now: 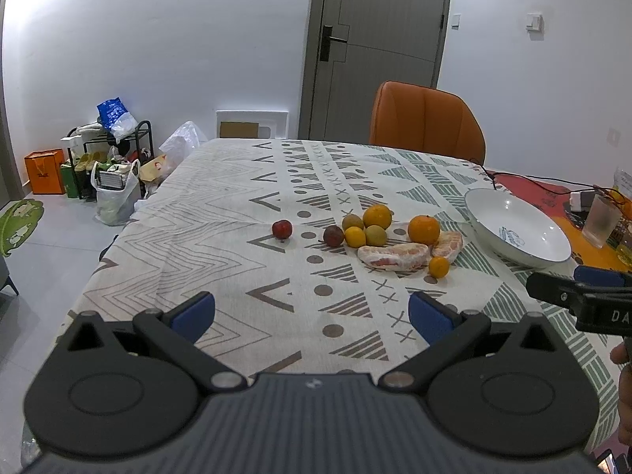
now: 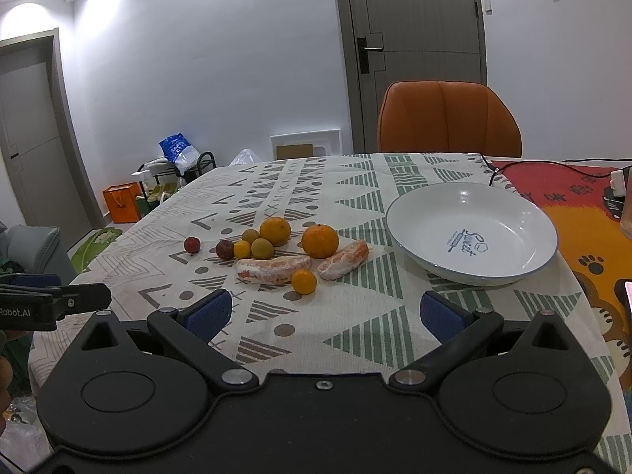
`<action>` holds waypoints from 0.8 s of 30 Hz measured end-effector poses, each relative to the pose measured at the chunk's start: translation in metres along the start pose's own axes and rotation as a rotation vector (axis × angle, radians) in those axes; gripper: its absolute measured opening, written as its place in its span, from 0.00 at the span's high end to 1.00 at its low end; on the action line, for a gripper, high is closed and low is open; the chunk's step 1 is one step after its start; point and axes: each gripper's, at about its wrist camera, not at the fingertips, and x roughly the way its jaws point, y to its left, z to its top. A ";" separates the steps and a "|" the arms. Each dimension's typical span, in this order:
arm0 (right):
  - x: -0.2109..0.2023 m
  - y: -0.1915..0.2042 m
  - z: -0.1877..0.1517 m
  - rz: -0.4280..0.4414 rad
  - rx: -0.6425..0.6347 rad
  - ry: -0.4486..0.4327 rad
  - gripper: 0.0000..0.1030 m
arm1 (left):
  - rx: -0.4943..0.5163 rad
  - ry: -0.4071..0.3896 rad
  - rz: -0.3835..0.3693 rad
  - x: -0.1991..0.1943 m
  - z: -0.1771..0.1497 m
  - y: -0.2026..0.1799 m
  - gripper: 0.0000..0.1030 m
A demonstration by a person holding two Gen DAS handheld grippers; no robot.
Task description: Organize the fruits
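Observation:
Fruit lies loose on the patterned tablecloth [image 1: 221,213]: a large orange [image 1: 423,229] [image 2: 320,241], a second orange [image 1: 377,216] [image 2: 275,231], two peeled pomelo segments [image 1: 393,257] [image 2: 272,269], a small tangerine [image 1: 439,267] [image 2: 303,281], brownish-green fruits [image 1: 375,235] and two dark red ones [image 1: 282,229] [image 2: 192,244]. A white bowl [image 1: 525,245] [image 2: 509,213] stands empty to their right. My left gripper [image 1: 312,314] is open, low over the near cloth. My right gripper [image 2: 324,314] is open too, short of the fruit.
An orange chair [image 1: 426,122] [image 2: 448,118] stands at the far side before a grey door [image 1: 379,39]. A red-orange mat [image 2: 584,213] with cables, a plug and a glass [image 1: 602,226] lies right of the bowl. Bags and a shoe rack [image 1: 108,150] sit on the floor at left.

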 end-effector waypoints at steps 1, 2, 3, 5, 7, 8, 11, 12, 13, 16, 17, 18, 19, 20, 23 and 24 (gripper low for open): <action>0.000 0.000 0.000 -0.001 0.000 -0.001 0.00 | 0.002 0.000 -0.001 0.001 -0.001 0.000 0.00; 0.000 0.000 0.000 -0.001 0.000 -0.001 0.00 | 0.003 -0.001 -0.003 0.001 -0.001 -0.001 0.00; 0.000 0.000 0.000 -0.001 0.000 0.000 0.00 | 0.002 -0.001 -0.005 0.001 -0.001 0.000 0.00; 0.001 0.000 0.000 0.001 -0.002 0.002 0.00 | -0.006 0.000 -0.009 0.003 -0.001 0.001 0.00; 0.002 0.000 0.000 0.003 -0.003 0.004 0.00 | -0.011 -0.002 -0.010 0.004 0.000 0.001 0.00; 0.003 -0.001 0.000 0.004 -0.003 0.006 0.00 | -0.011 -0.001 -0.009 0.005 0.001 0.001 0.00; 0.006 -0.001 0.001 0.003 -0.004 0.012 0.00 | -0.012 0.006 -0.012 0.010 0.003 0.000 0.00; 0.007 -0.001 0.001 0.002 -0.004 0.014 0.00 | -0.013 0.008 -0.014 0.012 0.004 0.000 0.00; 0.009 -0.002 0.002 0.002 -0.004 0.017 0.00 | -0.011 0.010 -0.018 0.014 0.005 -0.001 0.00; 0.013 -0.003 0.003 -0.002 -0.006 0.023 0.00 | -0.008 0.015 -0.027 0.021 0.008 -0.003 0.00; 0.015 -0.004 0.004 -0.005 -0.006 0.026 0.00 | -0.008 0.018 -0.031 0.023 0.009 -0.003 0.00; 0.017 -0.005 0.004 -0.005 -0.005 0.030 0.00 | -0.009 0.023 -0.035 0.026 0.010 -0.003 0.00; 0.019 -0.006 0.005 -0.003 -0.004 0.031 0.00 | -0.011 0.026 -0.038 0.028 0.010 -0.003 0.00; 0.021 -0.007 0.005 0.000 -0.003 0.032 0.00 | -0.011 0.029 -0.043 0.031 0.011 -0.003 0.00; 0.027 -0.008 0.005 0.004 -0.006 0.038 0.00 | -0.005 0.032 -0.050 0.036 0.013 -0.004 0.00; 0.029 -0.007 0.005 0.003 -0.008 0.042 0.00 | -0.004 0.031 -0.054 0.038 0.013 -0.004 0.00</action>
